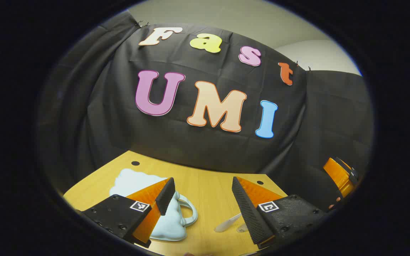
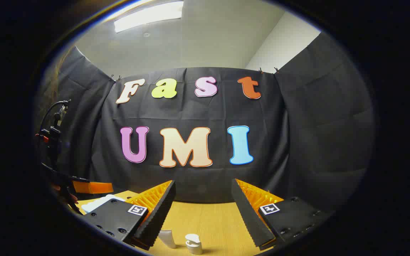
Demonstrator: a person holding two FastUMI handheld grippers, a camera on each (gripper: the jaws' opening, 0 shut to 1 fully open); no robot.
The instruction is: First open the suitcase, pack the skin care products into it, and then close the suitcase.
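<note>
In the left gripper view, the left gripper (image 1: 203, 197) stands wide apart at the bottom of the frame, its black ribbed fingers (image 1: 247, 209) holding nothing. Behind and under the left finger, in the lower left, lies the suitcase (image 1: 171, 222): small, pale blue, lid down, with a looped handle (image 1: 190, 211) facing the middle of the frame. Whether anything is inside cannot be told. Just right of the handle, at lower centre, a white skin care tube (image 1: 227, 223) lies flat on the bare wood, with a small clear piece just beside it. The counter (image 1: 208, 185) is light yellow wood with dark round holes near its far edge. At the right edge of the frame shows the orange and black body of the right gripper (image 1: 340, 174). Black cloth closes the back, with a pale wall and ceiling above it.

In the right gripper view, the right gripper (image 2: 203, 209) is also spread wide and empty. Between its fingers, at the bottom centre, a white tube (image 2: 167, 238) and a small white bottle (image 2: 193, 244) sit near each other on the counter (image 2: 212, 220). At the lower left, the left gripper's orange finger (image 2: 93, 187) hangs above a pale corner of the suitcase (image 2: 98, 202). A ceiling light (image 2: 148, 16) glows at the upper left.
</note>
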